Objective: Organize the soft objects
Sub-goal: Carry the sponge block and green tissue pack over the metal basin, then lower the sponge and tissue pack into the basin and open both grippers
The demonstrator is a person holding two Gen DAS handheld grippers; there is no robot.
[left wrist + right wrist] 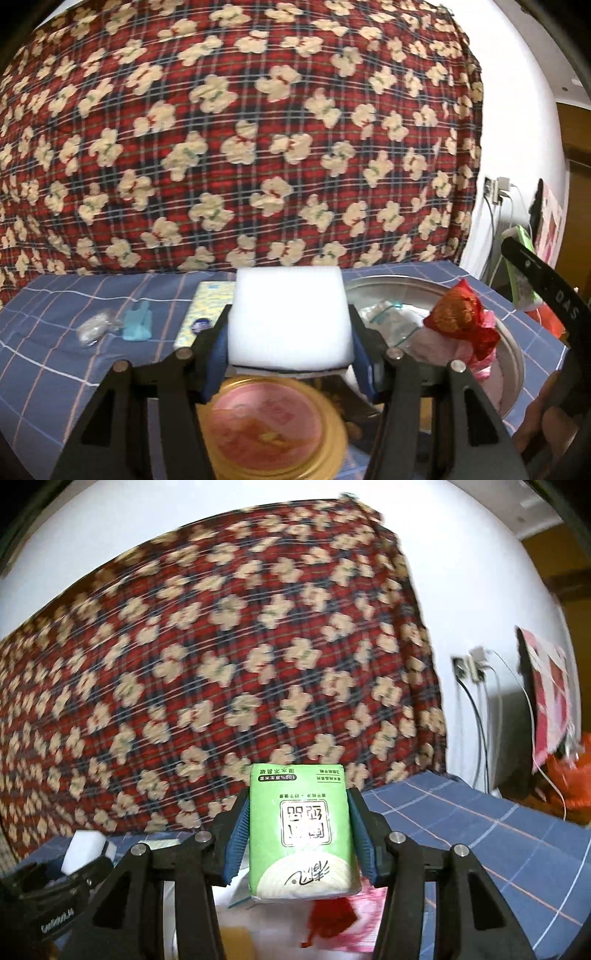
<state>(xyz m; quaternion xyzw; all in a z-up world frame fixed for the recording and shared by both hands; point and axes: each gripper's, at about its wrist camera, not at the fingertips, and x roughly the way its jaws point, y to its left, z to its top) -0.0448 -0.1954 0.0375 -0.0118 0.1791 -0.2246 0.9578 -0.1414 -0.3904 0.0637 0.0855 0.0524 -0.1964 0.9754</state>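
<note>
We hold a gripper in each hand above a table draped in a blue checked cloth (55, 354). Behind it hangs a red plaid blanket (236, 140) printed with cream teddy bears, a white wall to its right.

Left gripper (290, 332): clenched on a white foam block (288, 317), both blue pads pressed flat against its sides. The block sits lifted off the cloth, above a round gold-rimmed tin lid (269, 428) with a pink face, blurred. The same block shows in the right wrist view as a white lump (83, 851) at lower left, in the black frame of the left tool.

Right gripper (299, 834): grasping a green tissue pack (301, 830), printed side toward the lens, text upside down, held upright between the blue pads and clear of the table. Below it we see white, red and pink material, too blurred to name. From the left wrist view this pack (524, 266) peeks out at far right, behind the black arm of the right tool.

On the cloth, left of the foam block: a small clear crumpled wrapper (92, 328), a light blue folded piece (138, 321) just beside it, and a pale yellow patterned packet (207, 306). To the right sits a metal basin (513, 354) holding clear plastic bags, pink cloth and a red-and-gold pouch (461, 317) resting on top.
</note>
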